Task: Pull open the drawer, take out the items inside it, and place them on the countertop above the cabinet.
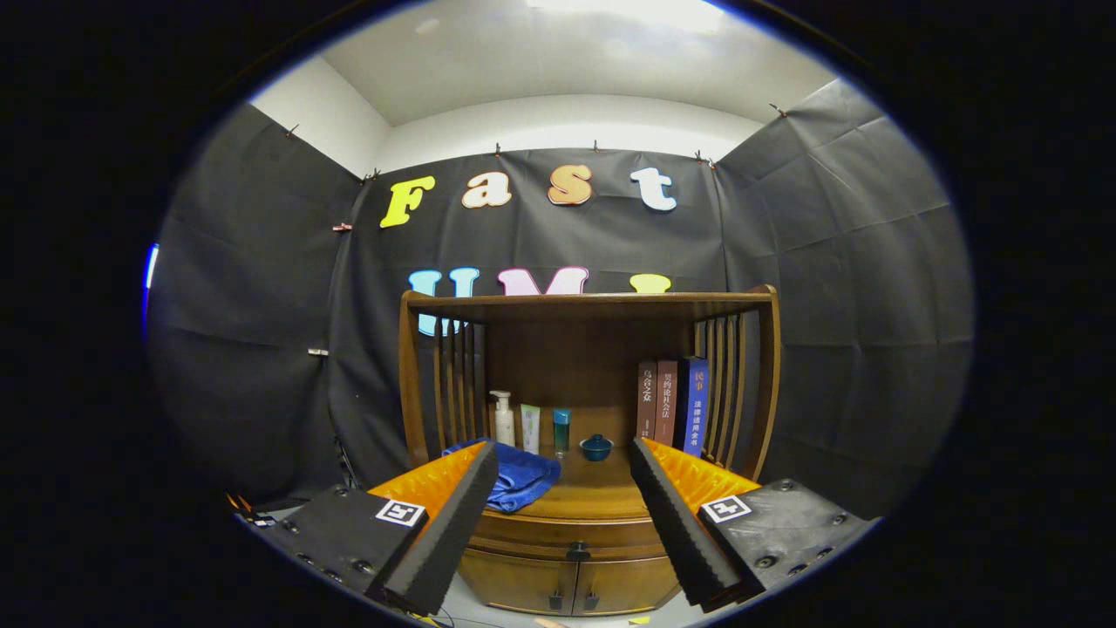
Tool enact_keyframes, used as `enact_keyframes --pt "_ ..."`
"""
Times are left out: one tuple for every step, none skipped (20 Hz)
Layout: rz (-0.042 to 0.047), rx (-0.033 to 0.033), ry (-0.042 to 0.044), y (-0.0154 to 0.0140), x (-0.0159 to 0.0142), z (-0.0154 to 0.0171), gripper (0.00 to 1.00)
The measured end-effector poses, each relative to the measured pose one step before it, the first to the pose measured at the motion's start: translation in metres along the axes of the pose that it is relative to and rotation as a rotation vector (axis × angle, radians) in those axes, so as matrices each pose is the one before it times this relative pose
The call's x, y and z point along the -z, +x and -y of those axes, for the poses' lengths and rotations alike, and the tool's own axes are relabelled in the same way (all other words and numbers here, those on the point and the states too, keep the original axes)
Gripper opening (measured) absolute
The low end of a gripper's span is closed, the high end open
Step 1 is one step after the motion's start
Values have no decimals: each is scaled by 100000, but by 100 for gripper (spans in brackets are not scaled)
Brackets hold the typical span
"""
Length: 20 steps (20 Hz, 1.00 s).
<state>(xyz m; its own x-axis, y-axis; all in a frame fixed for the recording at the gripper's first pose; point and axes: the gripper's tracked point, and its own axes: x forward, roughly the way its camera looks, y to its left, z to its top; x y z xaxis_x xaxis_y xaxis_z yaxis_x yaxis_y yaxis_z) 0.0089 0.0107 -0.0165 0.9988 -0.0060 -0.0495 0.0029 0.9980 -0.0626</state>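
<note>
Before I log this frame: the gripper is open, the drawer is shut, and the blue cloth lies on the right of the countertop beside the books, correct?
Not quite: in the gripper view the cloth lies on the left of the countertop, opposite the books. The gripper is open and the drawer shut, as you said.

The tongs [565,458] are wide open and hold nothing. Straight ahead at 12 o'clock stands the wooden cabinet [584,523] with its drawer [571,532] closed. A blue cloth [523,478] lies on the tabletop [602,493] at 11 o'clock, beside bottles [503,419].
</note>
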Motion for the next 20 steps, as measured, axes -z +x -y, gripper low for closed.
enact_keyframes --pt "-116 -577 280 90 77 -128 99" --pt "-193 -241 -124 -95 100 -32 99" --pt "44 89 -308 5 37 25 99" --pt "214 190 -163 -110 -58 163 99" --pt "66 393 -11 -75 -26 217 99" --pt "-328 544 191 -2 58 310 99" --pt "-250 302 350 66 66 106 99" --pt "-71 76 286 -108 61 90 99" --pt "147 -91 -41 136 90 87 99" --pt "-278 126 -382 160 199 123 99" --pt "-685 311 -338 71 385 174 99" --pt "-539 235 -62 102 258 61 99" --pt "-435 95 187 63 257 79 99" --pt "-381 40 184 215 317 8 99" --pt "-633 79 43 270 548 39 99" --pt "-1094 275 -235 394 662 80 99" --pt "-1596 251 -391 377 800 88 99" --pt "-1757 5 -207 405 918 21 99" --pt "-1564 -76 38 464 847 11 99" --pt "-1370 -136 241 504 892 -43 99"
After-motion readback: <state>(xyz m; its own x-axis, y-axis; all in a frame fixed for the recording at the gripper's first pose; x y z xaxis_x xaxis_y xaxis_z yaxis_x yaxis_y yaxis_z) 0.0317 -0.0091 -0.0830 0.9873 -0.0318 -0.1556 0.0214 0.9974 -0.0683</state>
